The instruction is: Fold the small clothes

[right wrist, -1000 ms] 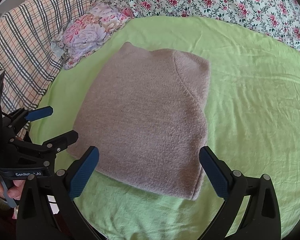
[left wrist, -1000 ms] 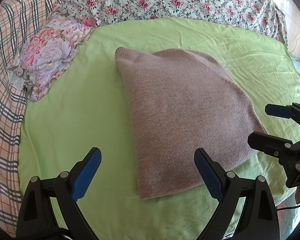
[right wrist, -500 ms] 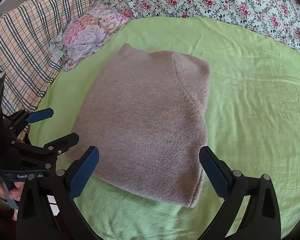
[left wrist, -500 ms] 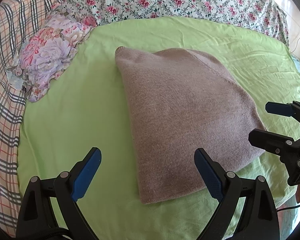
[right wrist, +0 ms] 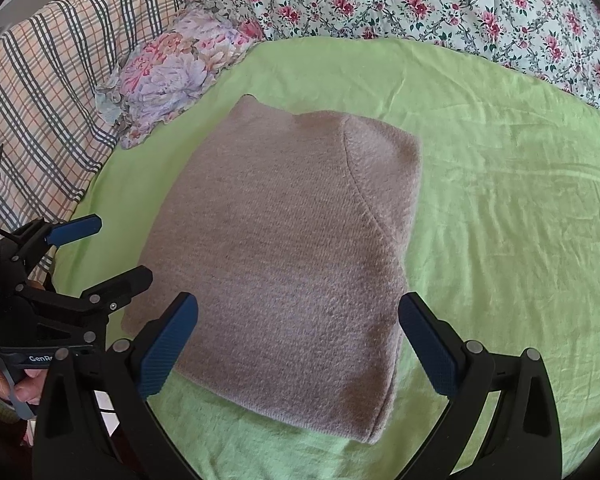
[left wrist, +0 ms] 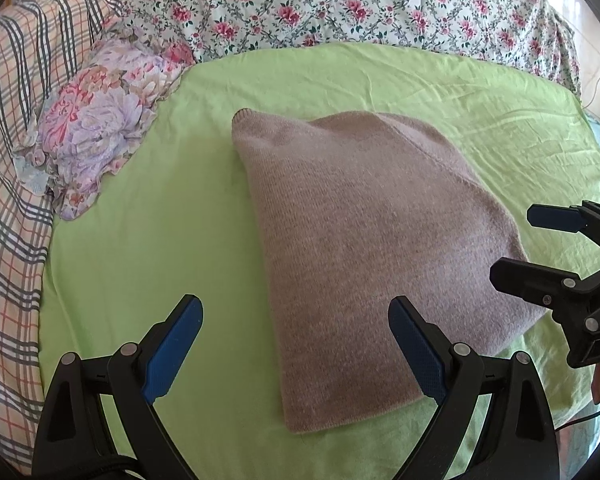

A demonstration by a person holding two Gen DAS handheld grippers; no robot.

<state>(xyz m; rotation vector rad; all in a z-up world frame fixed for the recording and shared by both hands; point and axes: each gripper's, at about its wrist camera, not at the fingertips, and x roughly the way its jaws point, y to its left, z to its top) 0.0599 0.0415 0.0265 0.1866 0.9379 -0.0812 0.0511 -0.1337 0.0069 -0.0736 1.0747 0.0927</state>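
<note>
Your left gripper [left wrist: 294, 346] hovers with its fingers spread wide and empty over the near left corner of the folded taupe knit garment [left wrist: 364, 248], which lies flat in the middle of the green sheet [left wrist: 148, 216]. Your right gripper [right wrist: 298, 344] hangs likewise wide apart and empty above the garment's near edge, its blue pads [right wrist: 428, 350] clear of the fabric. A floral pillow [left wrist: 100, 116] sits at the far left, beside a plaid blanket [left wrist: 8, 184]; a rose-print quilt [left wrist: 340, 4] borders the far side.
</note>
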